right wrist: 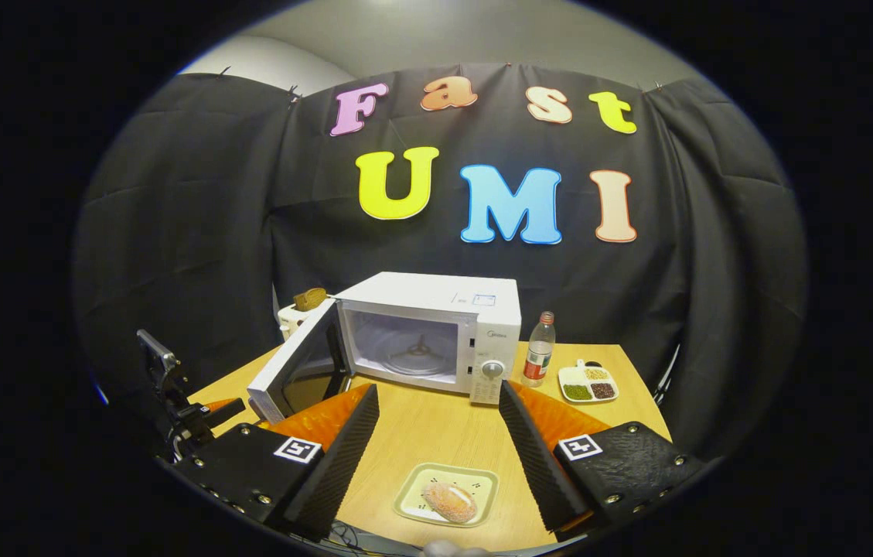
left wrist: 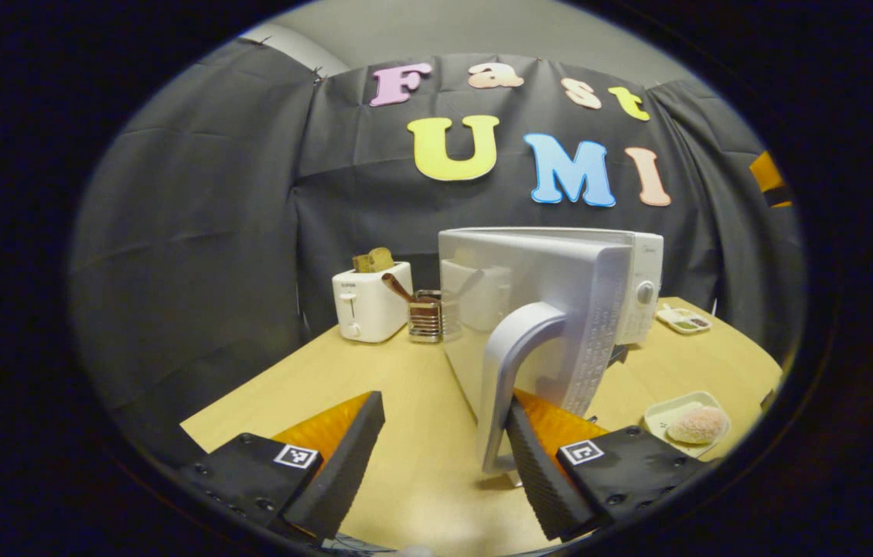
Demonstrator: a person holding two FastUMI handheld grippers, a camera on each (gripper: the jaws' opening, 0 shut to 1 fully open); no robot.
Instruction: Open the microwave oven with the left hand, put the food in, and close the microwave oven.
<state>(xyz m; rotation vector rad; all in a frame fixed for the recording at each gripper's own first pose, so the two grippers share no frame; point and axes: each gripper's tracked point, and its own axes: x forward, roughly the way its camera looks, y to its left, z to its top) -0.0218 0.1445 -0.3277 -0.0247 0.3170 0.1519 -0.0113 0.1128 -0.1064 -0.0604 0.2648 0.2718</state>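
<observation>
1. On the wooden desk sits a white microwave, its door swung out to the left so you can see the cavity and the glass turntable inside.

2. From the left gripper view, that door is edge-on and right up close, with its curved grey handle hanging between the fingers of the left tongs.

3. Left tongs are spread wide. The right-hand finger sits just beside the handle, maybe touching it, I can't tell for sure. The other finger is well clear of it, so nothing's clamped.

4. Right tongs are also wide apart, holding nothing, hovering over the near part of the desk.

5. Food is a round, pinkish crumbed thing lying on a small pale tray at the near edge of the desk, between the right tongs' fingers in that view but below them. It's in front of the microwave, well apart from it. In the left gripper view the same tray shows off to the right.

6. Other stuff: a white toaster with bread in it and a metal utensil holder to the left of the microwave, a plastic bottle and a divided dish of beans to its right.

7. Left tongs also show at the left edge of the right gripper view, near the open door.
</observation>
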